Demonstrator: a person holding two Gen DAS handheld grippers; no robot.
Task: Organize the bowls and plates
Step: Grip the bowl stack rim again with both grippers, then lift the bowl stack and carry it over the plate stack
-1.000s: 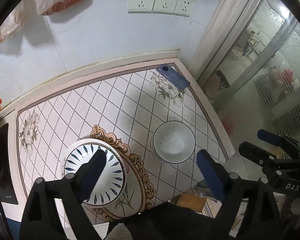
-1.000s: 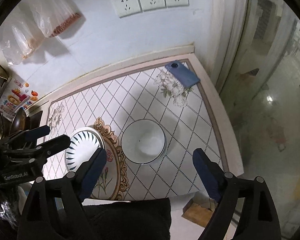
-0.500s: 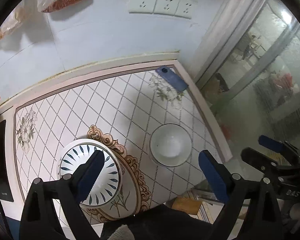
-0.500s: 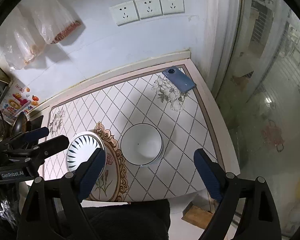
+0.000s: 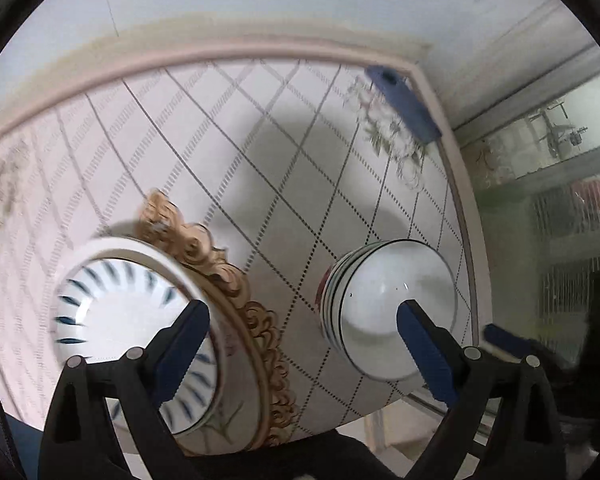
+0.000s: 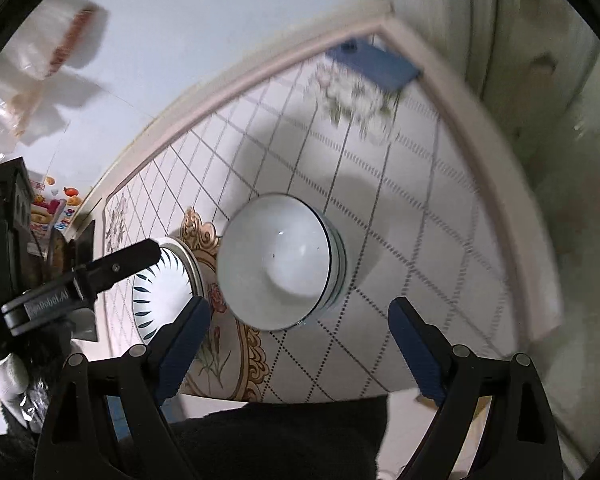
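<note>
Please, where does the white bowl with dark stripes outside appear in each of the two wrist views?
Left wrist: the striped bowl is at lower right, behind the right finger's tip.
Right wrist: the bowl is near the centre, above the open fingers.
Shared landmark: the blue phone at the table's far corner.

Your work surface is a table [image 5: 260, 152] with a white top, diamond grid lines, floral corner prints and a pale pink raised border. A gold scrolled medallion [image 5: 256, 320] sits printed low in the left wrist frame.

Directly on it you have three items:
- plate [image 5: 116, 304], white with blue dashes, lower left, overlapping the medallion;
- bowl [image 5: 384, 292], white with dark banded wall, lower right, near the table's right edge, apart from the plate;
- blue phone [image 5: 404, 104], upper right corner, lying flat beside the border.

Motion blur softens the edges.
</note>
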